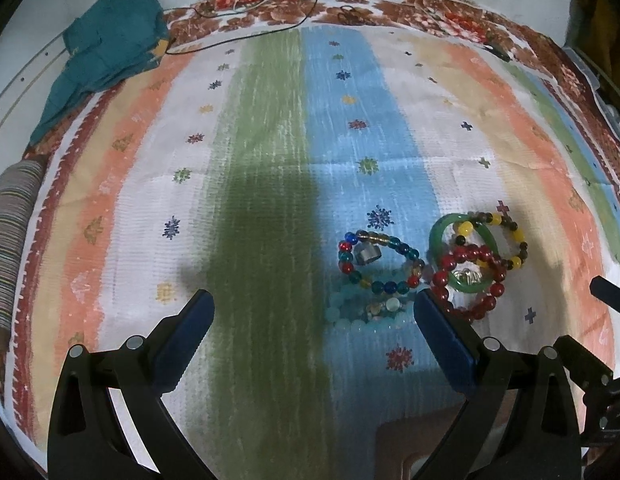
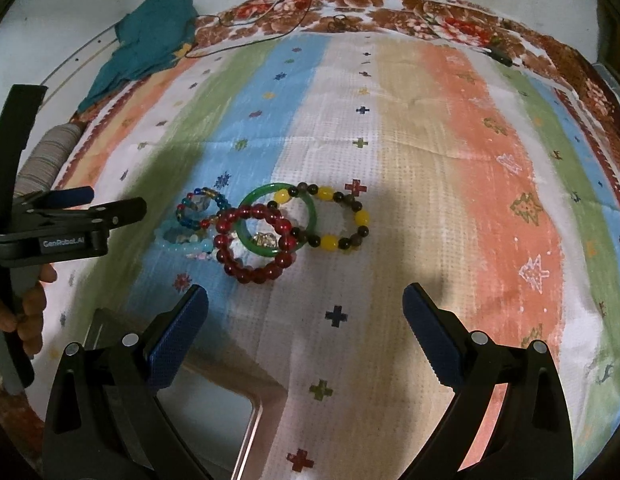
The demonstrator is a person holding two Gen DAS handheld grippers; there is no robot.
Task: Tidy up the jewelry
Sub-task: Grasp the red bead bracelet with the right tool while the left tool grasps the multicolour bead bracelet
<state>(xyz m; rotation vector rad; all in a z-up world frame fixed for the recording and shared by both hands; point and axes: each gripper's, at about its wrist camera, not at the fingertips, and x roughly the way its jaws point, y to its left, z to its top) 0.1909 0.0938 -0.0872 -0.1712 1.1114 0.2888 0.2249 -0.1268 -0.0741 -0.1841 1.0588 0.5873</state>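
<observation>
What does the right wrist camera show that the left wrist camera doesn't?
Only the right wrist view shows the person's hand holding the left claw from the side. Only the left wrist view shows a grey ring inside the multicoloured bead bracelet. Both show the green bangle, red bead bracelet, yellow-and-dark bracelet and striped cloth.

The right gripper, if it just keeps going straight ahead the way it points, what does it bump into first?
Probably the bare striped cloth. The right gripper is open and aimed slightly right of the pile; the yellow and dark bead bracelet lies nearest its line, though depth is hard to judge.
</observation>
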